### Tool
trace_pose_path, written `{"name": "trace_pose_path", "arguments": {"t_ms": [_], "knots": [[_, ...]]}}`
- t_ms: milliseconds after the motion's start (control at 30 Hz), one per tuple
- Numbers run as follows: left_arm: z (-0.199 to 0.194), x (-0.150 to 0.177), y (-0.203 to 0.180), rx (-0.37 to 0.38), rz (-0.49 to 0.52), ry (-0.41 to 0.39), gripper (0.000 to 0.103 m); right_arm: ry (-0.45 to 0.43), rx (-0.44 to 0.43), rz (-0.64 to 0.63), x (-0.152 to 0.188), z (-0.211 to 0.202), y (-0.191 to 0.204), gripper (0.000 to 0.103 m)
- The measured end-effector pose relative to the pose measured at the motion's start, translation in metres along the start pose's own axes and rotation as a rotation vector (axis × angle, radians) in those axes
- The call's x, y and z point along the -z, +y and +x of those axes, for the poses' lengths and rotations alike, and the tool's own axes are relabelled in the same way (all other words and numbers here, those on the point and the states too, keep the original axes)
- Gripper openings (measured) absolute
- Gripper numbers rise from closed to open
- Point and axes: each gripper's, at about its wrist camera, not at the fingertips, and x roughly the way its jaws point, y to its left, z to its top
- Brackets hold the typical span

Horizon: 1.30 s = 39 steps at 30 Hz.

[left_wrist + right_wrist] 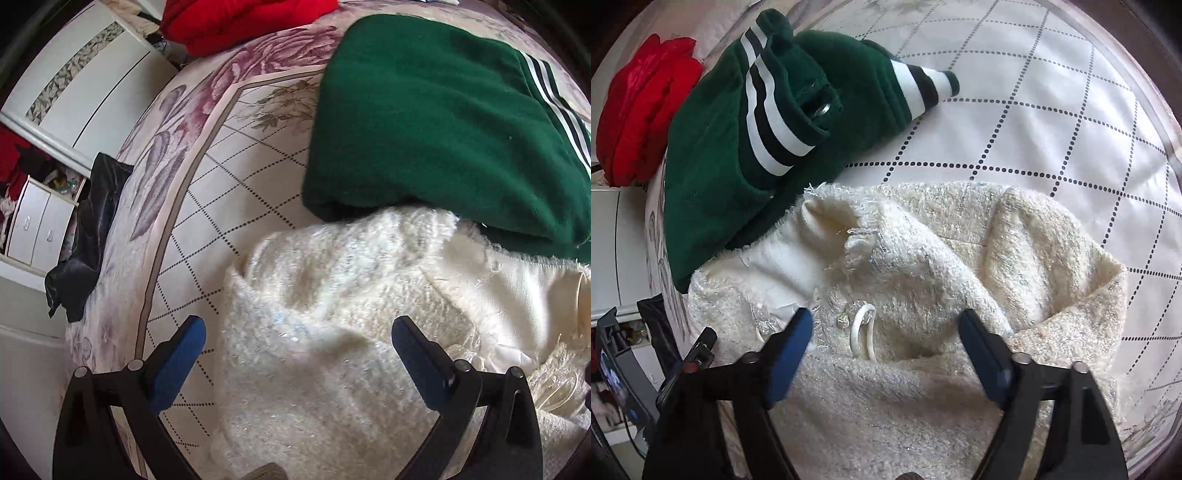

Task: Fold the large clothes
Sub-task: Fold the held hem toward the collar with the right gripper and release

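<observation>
Left wrist view: the left gripper (297, 356) is hanging spread over the cream jacket (317, 314) lying on the bed (236, 177), pinching nothing.

Right wrist view: the right gripper (886, 345) is gaping likewise; the ring (863, 330) is risking snagging a finger.

Both wrist cameras look steeply down, close above the cream garment (332, 332) (923, 258); each also shows the green top (424, 129) (720, 147) behind it.

The right tongs (886, 350) stand wide apart above a rumpled cream fuzzy garment (923, 258) on the bed (1052, 122); a green striped garment (738, 147) overlaps its far-left edge, beside a red garment (639, 110).
</observation>
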Motion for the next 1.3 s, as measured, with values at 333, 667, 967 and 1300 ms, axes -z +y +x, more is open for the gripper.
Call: {"name": "trace_pose_path", "arguments": {"t_ms": [333,667,967,1300], "knots": [[0.011,0.002,-0.005,-0.041,0.027,-0.023,0.103,-0.176,0.281,-0.26,-0.007,0.023,0.059,0.01],[0.007,-0.008,0.009,-0.029,-0.022,-0.033,0.103,-0.242,0.197,-0.283,-0.024,-0.007,0.074,0.012],[-0.016,-0.004,0.058,-0.016,-0.18,-0.08,0.103,-0.135,0.046,-0.261,-0.014,-0.061,0.058,0.057],[0.016,-0.004,0.067,-0.106,-0.167,-0.051,0.103,0.219,-0.186,-0.371,-0.003,0.054,0.113,0.047]]}}
